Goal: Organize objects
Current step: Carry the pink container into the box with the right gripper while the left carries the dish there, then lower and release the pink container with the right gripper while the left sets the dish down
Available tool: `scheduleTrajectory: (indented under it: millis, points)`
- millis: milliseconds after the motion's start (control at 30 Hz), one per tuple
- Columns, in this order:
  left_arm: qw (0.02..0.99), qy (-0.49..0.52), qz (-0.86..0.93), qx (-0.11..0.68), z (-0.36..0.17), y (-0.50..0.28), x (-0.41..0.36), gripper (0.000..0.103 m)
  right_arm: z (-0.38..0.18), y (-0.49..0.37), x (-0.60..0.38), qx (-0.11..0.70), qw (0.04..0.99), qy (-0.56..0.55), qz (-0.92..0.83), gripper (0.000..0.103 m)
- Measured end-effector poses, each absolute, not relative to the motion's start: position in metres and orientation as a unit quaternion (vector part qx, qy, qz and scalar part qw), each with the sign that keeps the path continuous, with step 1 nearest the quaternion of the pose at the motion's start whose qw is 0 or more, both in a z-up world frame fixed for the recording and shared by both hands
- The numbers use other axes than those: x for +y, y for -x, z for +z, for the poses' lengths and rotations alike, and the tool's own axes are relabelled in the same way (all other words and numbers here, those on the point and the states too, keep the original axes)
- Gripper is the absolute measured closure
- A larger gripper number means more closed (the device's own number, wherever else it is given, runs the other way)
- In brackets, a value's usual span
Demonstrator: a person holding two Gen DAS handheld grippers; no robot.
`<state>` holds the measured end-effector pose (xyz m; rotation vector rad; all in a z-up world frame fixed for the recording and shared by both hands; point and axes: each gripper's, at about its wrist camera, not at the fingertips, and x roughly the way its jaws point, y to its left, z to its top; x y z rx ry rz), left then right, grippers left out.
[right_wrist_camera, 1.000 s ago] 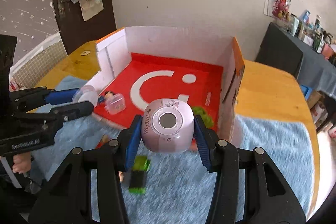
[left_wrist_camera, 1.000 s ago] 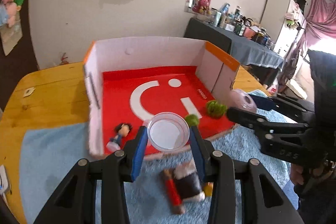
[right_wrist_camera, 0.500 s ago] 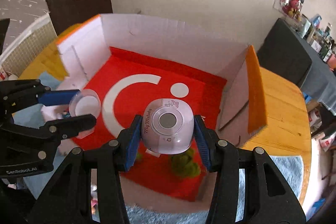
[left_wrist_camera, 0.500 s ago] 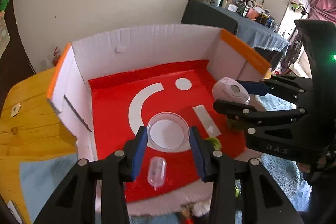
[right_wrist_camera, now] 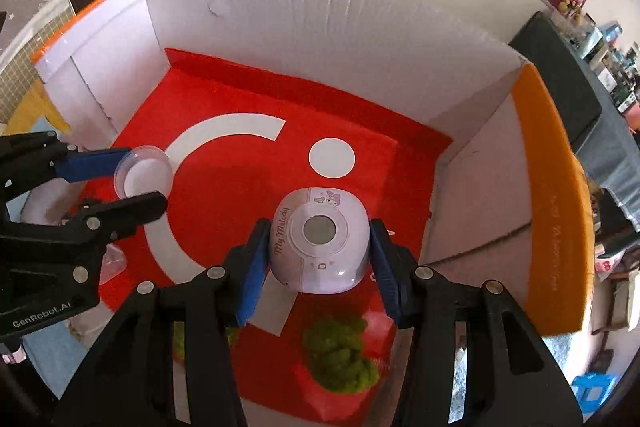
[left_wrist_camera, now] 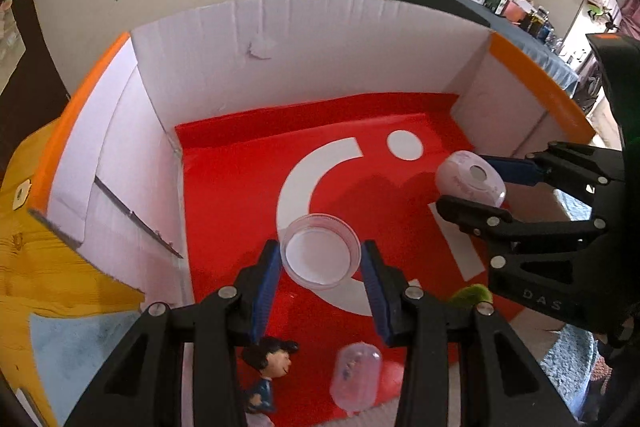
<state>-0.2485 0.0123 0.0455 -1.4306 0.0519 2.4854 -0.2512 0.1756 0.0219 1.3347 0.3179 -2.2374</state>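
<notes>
My left gripper [left_wrist_camera: 320, 269] is shut on a clear round plastic container [left_wrist_camera: 320, 250], held above the red floor of an open cardboard box [left_wrist_camera: 312, 67]. The container [right_wrist_camera: 143, 175] also shows at the left of the right wrist view, between the left gripper's fingers [right_wrist_camera: 94, 165]. My right gripper [right_wrist_camera: 318, 259] is shut on a lilac My Melody gadget [right_wrist_camera: 318, 239] with a round lens, hanging over the box floor [right_wrist_camera: 240, 99]. That gadget [left_wrist_camera: 470, 185] appears at the right in the left wrist view, pinched by the right gripper [left_wrist_camera: 480, 187].
On the box floor near its open front lie a small dark-haired doll [left_wrist_camera: 270, 363], a clear capsule [left_wrist_camera: 354, 377] and green fuzzy clumps [right_wrist_camera: 340, 347]. White walls with orange rims [right_wrist_camera: 556, 207] enclose three sides. The box rests on a blue towel [left_wrist_camera: 72, 351] over a wooden table [left_wrist_camera: 36, 267].
Both grippers, each still holding its object, moved forward and down from in front of the box to over its red floor. The doll, capsule and green clumps now sit below and behind the fingertips.
</notes>
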Motion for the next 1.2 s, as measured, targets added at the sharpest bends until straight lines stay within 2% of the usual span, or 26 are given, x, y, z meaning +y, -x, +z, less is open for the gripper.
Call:
scheduleTrajectory:
  millis: [1200]
  points:
    - [0.125, 0.516, 0.847, 0.018, 0.032, 0.26, 0.01, 0.06, 0.006, 0.25, 0.179, 0.119, 0.279, -0.524, -0.796, 0.056]
